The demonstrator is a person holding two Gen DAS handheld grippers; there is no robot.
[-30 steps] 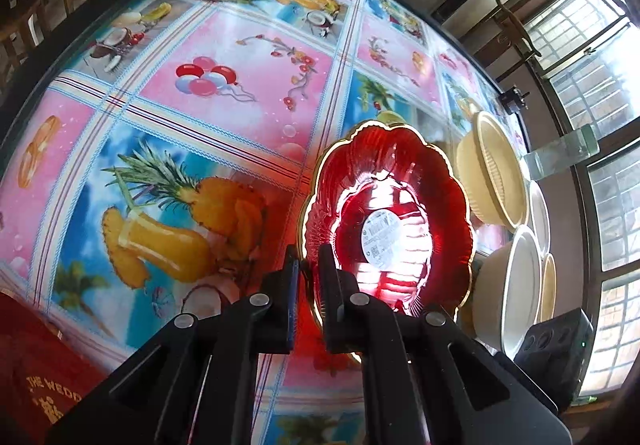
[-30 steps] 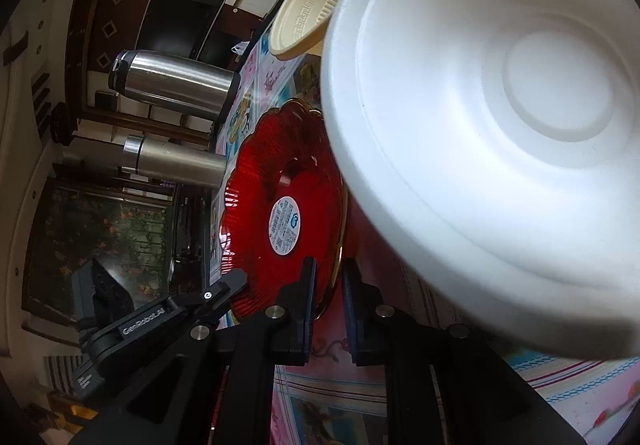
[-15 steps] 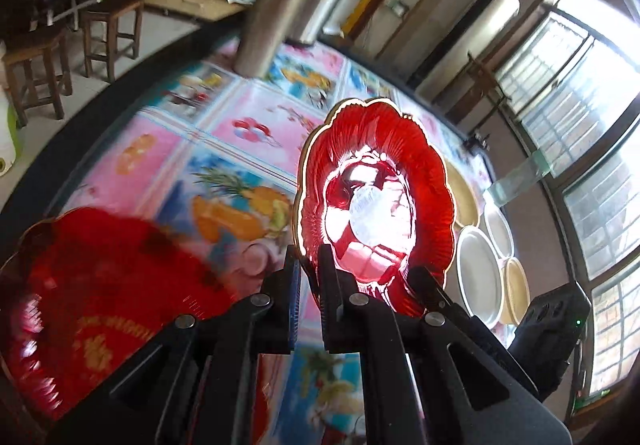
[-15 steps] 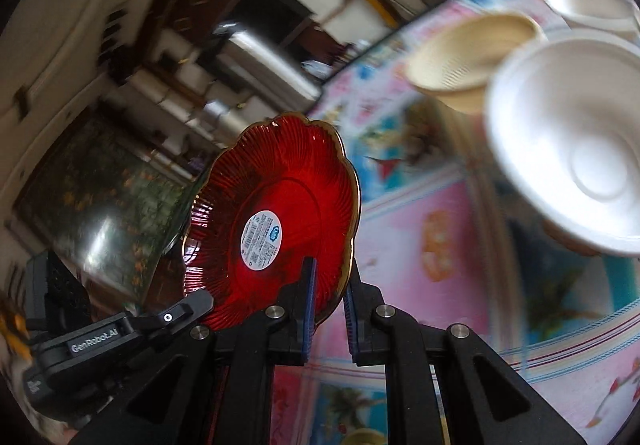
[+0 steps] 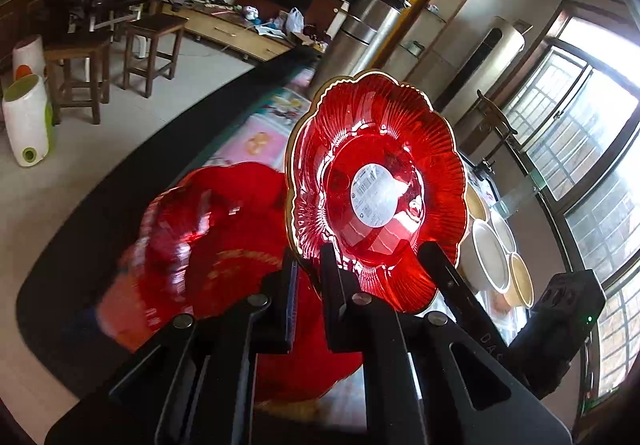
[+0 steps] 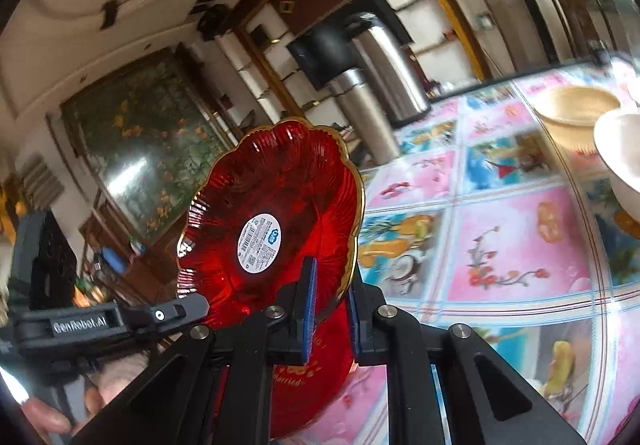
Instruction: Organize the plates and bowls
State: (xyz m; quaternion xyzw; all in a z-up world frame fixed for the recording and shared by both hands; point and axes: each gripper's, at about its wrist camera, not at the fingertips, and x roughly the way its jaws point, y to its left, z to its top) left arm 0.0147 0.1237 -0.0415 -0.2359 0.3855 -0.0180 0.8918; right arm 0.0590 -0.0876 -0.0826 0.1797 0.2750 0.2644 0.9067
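A red scalloped glass plate (image 5: 376,197) with a gold rim and a white sticker hangs tilted in the air, held by both grippers. My left gripper (image 5: 308,269) is shut on its lower left rim. In the right wrist view the same plate (image 6: 276,233) is pinched at its lower right rim by my right gripper (image 6: 330,285), between blue pads. Below it lies a second red plate (image 5: 224,245) with gold lettering, blurred; it also shows under the right gripper as a red plate (image 6: 316,365). White and cream bowls (image 5: 488,257) stand at the table's far right.
Two steel flasks (image 6: 384,77) stand at the table's far side. A cream bowl (image 6: 576,117) and a white bowl (image 6: 620,157) sit at the right on the fruit-print tablecloth (image 6: 512,245). The table's dark edge (image 5: 120,181) curves on the left, with stools (image 5: 80,61) beyond. A hand (image 6: 44,417) holds the left gripper.
Both grippers have lifted the scalloped plate off the tablecloth and carried it away from the bowls, over the second red plate. Both have kept hold of its rim.
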